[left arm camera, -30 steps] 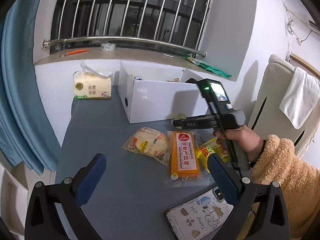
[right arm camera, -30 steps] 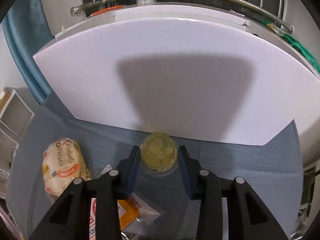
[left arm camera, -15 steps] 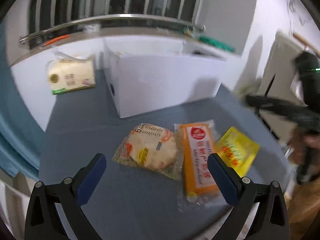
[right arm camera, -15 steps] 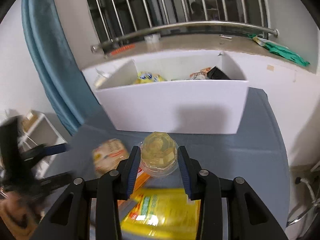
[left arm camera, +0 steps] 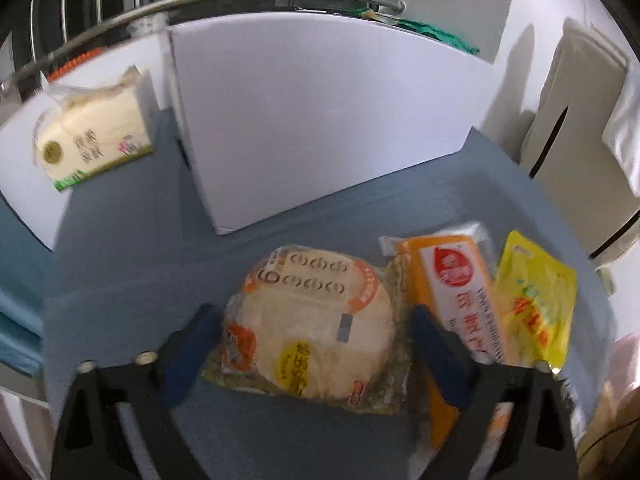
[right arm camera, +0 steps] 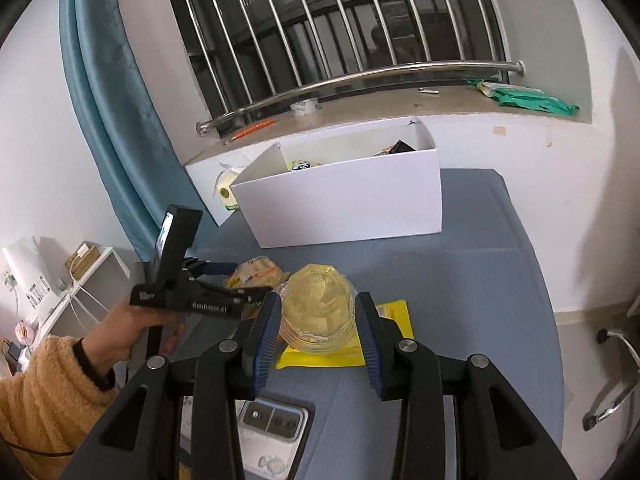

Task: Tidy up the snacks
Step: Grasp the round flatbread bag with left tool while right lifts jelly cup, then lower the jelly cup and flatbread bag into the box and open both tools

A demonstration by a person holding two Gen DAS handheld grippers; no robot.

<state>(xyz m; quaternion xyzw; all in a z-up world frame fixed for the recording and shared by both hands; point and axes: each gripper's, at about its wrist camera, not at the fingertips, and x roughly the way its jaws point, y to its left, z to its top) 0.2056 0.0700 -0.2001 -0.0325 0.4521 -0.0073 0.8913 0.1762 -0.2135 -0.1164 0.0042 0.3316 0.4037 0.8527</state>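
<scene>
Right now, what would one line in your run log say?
left gripper: open around round flatbread packet | right gripper: shut on clear yellow jelly cup | white cardboard box: behind, open

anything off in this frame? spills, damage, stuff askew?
No spills or damage visible. The orange packet and yellow packet overlap, loose on the table, not yet in the white box. A phone also lies among the snacks.

Tissue pack (left arm camera: 94, 136) far ahead-left of claw, against wall. Blue curtain (right arm camera: 112, 92) at left. Barred window (right arm camera: 336, 20) ahead, green packet (right arm camera: 528, 96) on sill. Phone (right arm camera: 272, 424) flat under right claw. White shelf (right arm camera: 80, 276) far left.
</scene>
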